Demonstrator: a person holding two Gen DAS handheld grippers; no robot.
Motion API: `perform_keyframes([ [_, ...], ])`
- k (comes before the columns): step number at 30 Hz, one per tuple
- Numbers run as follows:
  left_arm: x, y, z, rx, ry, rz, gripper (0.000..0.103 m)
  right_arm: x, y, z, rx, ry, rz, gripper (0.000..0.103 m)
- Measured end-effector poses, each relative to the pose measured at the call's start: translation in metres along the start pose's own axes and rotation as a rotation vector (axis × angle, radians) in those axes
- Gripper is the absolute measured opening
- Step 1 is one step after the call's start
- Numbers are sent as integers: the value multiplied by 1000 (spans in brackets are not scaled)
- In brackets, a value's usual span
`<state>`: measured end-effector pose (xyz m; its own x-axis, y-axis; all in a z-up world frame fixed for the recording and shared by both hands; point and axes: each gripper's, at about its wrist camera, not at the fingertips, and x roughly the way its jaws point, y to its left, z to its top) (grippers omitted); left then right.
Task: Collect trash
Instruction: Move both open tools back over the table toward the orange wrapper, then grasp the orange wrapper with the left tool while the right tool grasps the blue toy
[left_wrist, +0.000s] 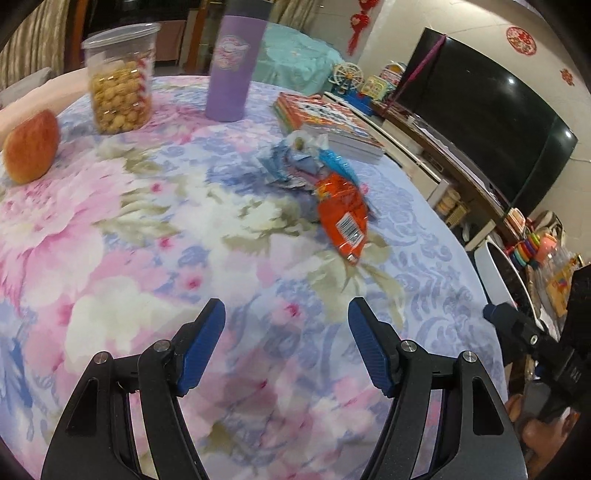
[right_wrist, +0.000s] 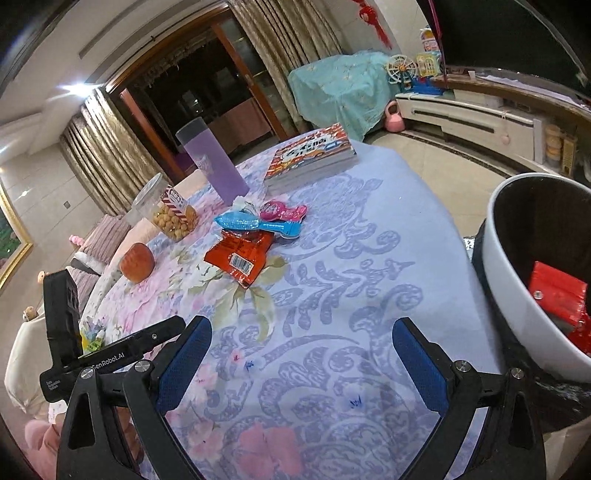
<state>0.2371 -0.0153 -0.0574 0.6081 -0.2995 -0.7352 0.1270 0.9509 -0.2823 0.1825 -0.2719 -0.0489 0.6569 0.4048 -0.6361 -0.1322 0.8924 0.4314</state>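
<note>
Several wrappers lie bunched on your round surface draped in a pink and lilac floral cloth (right_wrist: 369, 229), ahead of both claws: an orange-red foil snack packet with a barcode (right_wrist: 239, 259), a blue crinkled plastic wrapper (right_wrist: 255, 224) and a pink one (right_wrist: 282, 213) just behind it. The orange-red packet is nearest you. In the left wrist view it sits ahead and slightly right of your left claw (left_wrist: 287, 314), its long axis running roughly toward that claw. From your right claw (right_wrist: 302, 332) it lies ahead and to the left. Both claws are released, jaws spread and holding nothing. The white round bin with a black liner (right_wrist: 517, 295), red trash already inside, stands just off the surface's edge on your right, so the right hand looks better placed for the drop.
</note>
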Motion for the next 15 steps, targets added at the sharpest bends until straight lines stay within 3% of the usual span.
perform_keyframes([
  [12, 51, -25, 44, 11, 14, -58, 69, 6, -14, 24, -7, -25, 47, 99],
  [13, 54, -26, 45, 15, 12, -55, 59, 8, -14, 26, -8, -23, 51, 99],
  [14, 58, -27, 46, 22, 16, -60, 40, 11, -16, 30, -10, -19, 54, 99],
  [15, 61, -28, 47, 26, 25, -70, 28, 13, -16, 32, -12, -16, 57, 99],
])
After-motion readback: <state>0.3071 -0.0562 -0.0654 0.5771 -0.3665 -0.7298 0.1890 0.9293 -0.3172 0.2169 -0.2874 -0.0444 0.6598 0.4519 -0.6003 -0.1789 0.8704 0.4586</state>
